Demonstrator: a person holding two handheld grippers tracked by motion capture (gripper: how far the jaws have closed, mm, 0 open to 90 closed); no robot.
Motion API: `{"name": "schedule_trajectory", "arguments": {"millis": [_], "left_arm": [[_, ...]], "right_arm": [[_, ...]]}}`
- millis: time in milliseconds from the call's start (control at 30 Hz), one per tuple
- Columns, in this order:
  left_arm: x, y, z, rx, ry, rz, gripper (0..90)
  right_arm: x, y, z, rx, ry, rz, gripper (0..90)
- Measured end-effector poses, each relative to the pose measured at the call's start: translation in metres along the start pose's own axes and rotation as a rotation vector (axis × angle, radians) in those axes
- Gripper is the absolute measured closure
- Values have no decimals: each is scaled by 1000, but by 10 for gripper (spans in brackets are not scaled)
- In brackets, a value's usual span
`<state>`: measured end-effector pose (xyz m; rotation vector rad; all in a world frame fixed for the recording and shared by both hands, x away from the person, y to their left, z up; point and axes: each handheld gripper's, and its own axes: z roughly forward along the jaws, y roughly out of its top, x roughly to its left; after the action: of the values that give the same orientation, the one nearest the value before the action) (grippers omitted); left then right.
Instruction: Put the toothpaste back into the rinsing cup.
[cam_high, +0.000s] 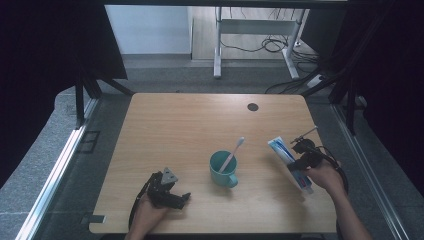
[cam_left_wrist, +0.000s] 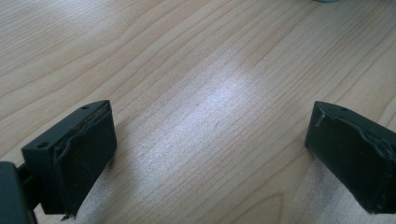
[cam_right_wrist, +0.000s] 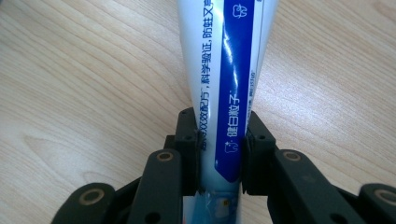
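A white and blue toothpaste tube (cam_high: 290, 161) is off the table at the right, with my right gripper (cam_high: 299, 164) shut on it. In the right gripper view the tube (cam_right_wrist: 226, 79) runs up from between the two black pads (cam_right_wrist: 192, 151), which press its sides. A teal mug (cam_high: 222, 169) stands at the table's middle front with a white toothbrush (cam_high: 233, 152) leaning in it. My left gripper (cam_high: 181, 200) rests low near the front left edge; in its own view the left gripper (cam_left_wrist: 208, 156) stands wide open over bare wood.
The wooden table (cam_high: 200, 125) has a dark round grommet (cam_high: 253, 107) at the back right. Behind the table are a grey floor, a white desk frame (cam_high: 218, 55) and loose cables (cam_high: 272, 45). Dark curtains hang on both sides.
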<state>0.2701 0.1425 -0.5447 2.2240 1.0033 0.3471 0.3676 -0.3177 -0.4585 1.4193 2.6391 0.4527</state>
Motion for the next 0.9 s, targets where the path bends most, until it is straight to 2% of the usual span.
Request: {"name": "schedule_trajectory", "arguments": {"millis": [433,900], "left_arm": [[0,0,0,0,2,-3,19],[0,0,0,-1,2,-3,19]], "right_arm": [[12,-8,-11,-82,21,-27,720],[20,-22,-20,-174,41,-26,720]]}}
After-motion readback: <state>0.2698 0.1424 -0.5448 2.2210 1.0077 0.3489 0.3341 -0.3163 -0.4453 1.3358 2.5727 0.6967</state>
